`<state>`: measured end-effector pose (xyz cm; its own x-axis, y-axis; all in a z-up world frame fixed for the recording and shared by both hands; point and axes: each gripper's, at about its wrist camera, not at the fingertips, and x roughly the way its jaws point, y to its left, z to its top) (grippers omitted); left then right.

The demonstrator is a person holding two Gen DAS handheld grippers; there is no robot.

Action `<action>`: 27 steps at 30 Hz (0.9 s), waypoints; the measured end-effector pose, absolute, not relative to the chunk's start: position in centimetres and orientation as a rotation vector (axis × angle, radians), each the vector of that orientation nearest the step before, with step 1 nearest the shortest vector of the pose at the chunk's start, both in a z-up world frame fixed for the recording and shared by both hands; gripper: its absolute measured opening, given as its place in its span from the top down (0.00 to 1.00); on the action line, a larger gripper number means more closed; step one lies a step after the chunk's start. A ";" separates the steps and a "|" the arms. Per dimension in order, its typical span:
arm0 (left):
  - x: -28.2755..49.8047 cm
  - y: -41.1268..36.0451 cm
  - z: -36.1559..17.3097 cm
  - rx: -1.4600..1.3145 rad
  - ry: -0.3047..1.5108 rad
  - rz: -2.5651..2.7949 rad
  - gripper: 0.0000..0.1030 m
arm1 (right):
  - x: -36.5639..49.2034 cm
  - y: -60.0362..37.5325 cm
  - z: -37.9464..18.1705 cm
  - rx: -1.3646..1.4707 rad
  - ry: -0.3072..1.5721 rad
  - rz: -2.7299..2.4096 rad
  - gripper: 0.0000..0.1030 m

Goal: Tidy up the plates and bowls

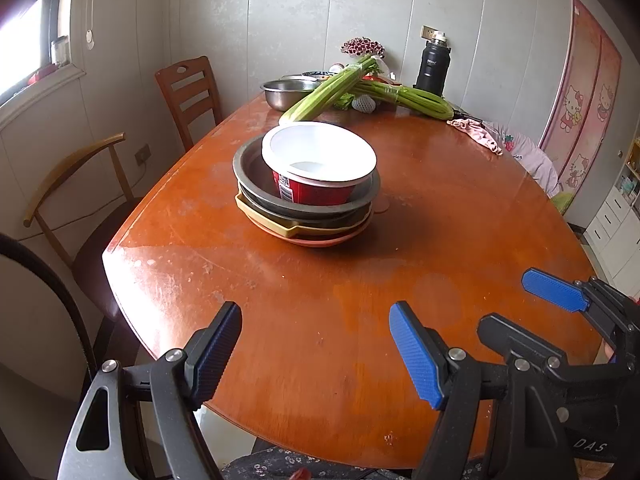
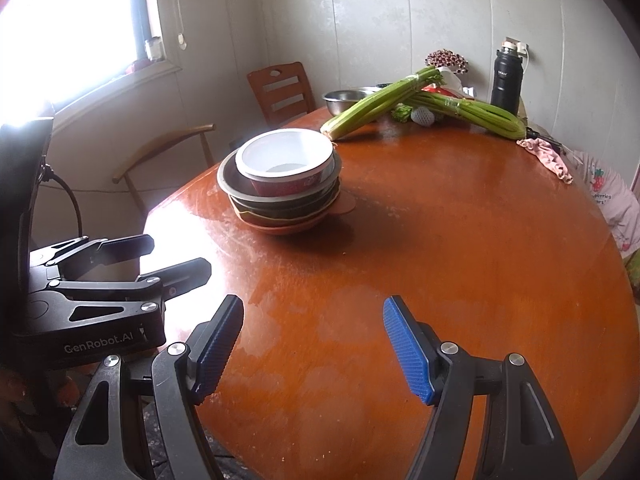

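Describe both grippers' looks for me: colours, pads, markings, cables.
Both are black, with two angular fingers, silver pivot bolts and blue ribbed pads. The left gripper reads "GenRobot.AI" on its side, with a black cable behind. The right gripper shows letters "DAS".

Home dining room: wooden table [image 1: 400, 260], chairs [image 1: 188, 92], celery [image 1: 332, 88].

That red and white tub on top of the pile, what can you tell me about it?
The instant-noodle bowl looks like a disposable paper tub: white and seemingly empty inside, with a rolled white rim and a red printed outside bearing a barcode. It sits upright in a grey metal bowl, topping a stack of dishes on the wooden table. Neither gripper touches it.
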<state>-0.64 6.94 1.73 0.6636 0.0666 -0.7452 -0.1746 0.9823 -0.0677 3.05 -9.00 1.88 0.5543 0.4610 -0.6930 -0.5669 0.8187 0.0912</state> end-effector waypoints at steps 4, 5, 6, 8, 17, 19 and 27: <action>-0.7 7.0 1.7 -0.139 0.836 0.138 0.26 | 3.2 -9.1 2.0 -0.147 0.771 0.607 0.28; -0.7 6.9 1.7 -0.138 0.836 0.137 0.26 | 3.1 -9.1 2.0 -0.147 0.771 0.606 0.28; -0.7 6.9 1.6 -0.137 0.837 0.137 0.26 | 3.2 -9.1 2.0 -0.147 0.770 0.607 0.28; -0.7 6.9 1.7 -0.135 0.835 0.139 0.26 | 3.2 -9.1 2.0 -0.145 0.772 0.600 0.28; -0.8 6.9 1.6 -0.131 0.837 0.141 0.26 | 3.0 -9.2 2.1 -0.148 0.765 0.588 0.28; -0.9 6.9 1.6 -0.131 0.835 0.141 0.26 | 3.1 -9.2 2.1 -0.148 0.766 0.585 0.28; -0.4 7.6 1.0 -0.146 0.840 0.135 0.26 | 3.3 -9.2 2.1 -0.157 0.757 0.572 0.28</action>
<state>-0.44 7.56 1.03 0.6599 0.0610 -0.7489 -0.1765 0.9814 -0.0757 3.27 -9.19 2.12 0.5837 0.4328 -0.6870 -0.5428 0.8372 0.0664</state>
